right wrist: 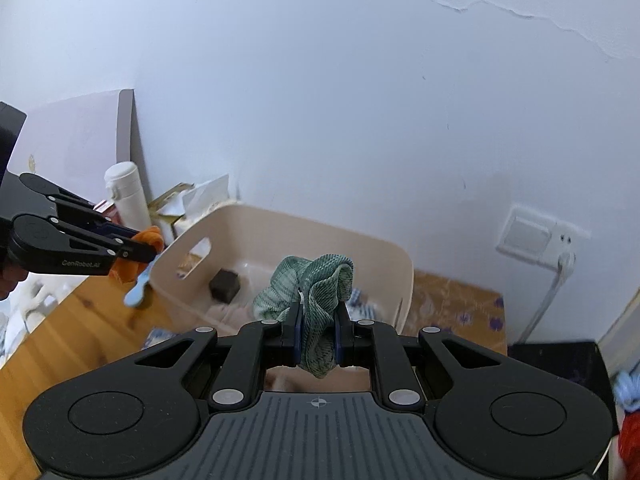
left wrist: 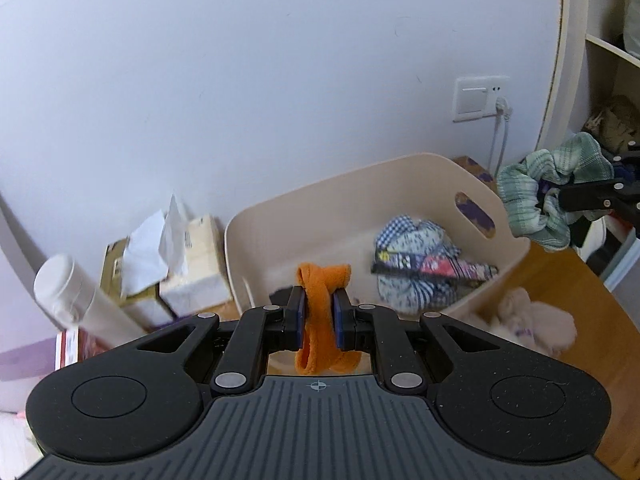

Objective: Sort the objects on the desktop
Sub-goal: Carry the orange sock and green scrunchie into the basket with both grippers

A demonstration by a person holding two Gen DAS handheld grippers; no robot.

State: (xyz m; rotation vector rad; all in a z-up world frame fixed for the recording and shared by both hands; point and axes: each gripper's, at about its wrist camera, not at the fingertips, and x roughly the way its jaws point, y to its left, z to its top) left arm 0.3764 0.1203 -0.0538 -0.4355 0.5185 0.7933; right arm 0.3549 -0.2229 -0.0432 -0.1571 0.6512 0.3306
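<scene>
My left gripper (left wrist: 319, 298) is shut on an orange fabric hair band (left wrist: 322, 312) and holds it in the air in front of a beige plastic bin (left wrist: 360, 192). My right gripper (right wrist: 318, 312) is shut on a green ribbed scrunchie (right wrist: 320, 292) above the near rim of the same bin (right wrist: 320, 224). In the left wrist view the right gripper (left wrist: 560, 196) with the green scrunchie (left wrist: 532, 196) hangs at the bin's right. In the right wrist view the left gripper (right wrist: 150, 250) with the orange band (right wrist: 138, 254) is at the bin's left. The bin holds blue checked and patterned cloth (left wrist: 420, 264) and a dark block (right wrist: 225, 285).
A white bottle (left wrist: 76, 300) and tissue packs (left wrist: 176, 264) stand left of the bin against the wall. A fluffy pink item (left wrist: 532, 320) lies on the wooden desk (left wrist: 580, 292). A wall socket with a plugged cable (left wrist: 480, 98) and shelves (left wrist: 612, 80) are at the right.
</scene>
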